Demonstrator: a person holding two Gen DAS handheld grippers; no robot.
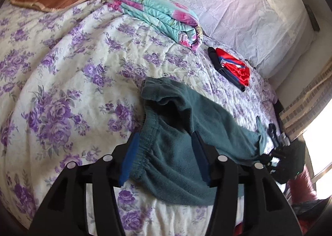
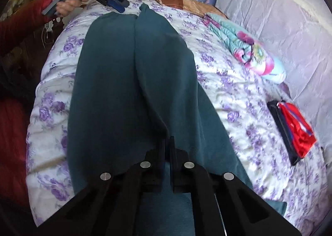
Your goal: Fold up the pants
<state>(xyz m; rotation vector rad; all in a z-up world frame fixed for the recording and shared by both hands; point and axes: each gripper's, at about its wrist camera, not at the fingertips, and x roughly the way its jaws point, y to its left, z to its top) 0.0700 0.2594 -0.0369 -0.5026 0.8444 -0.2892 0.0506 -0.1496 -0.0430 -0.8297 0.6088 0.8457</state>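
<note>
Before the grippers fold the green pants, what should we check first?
1. Right gripper shut on the pants at the leg end: ok.
2. Left gripper gripping the waistband: not ok, its jaws stand open around the elastic.
3. Pants lying flat: not ok, bunched near the waistband.
4. Legs lying side by side: ok.
5. Free room on the bedspread: ok; the red folded clothes and rolled quilt lie apart.

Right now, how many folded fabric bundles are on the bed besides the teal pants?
2. A floral quilt lies folded near the white pillow; a red-and-dark folded garment stack lies beyond the pants, toward the bed's right edge. More may be hidden out of frame.
</note>
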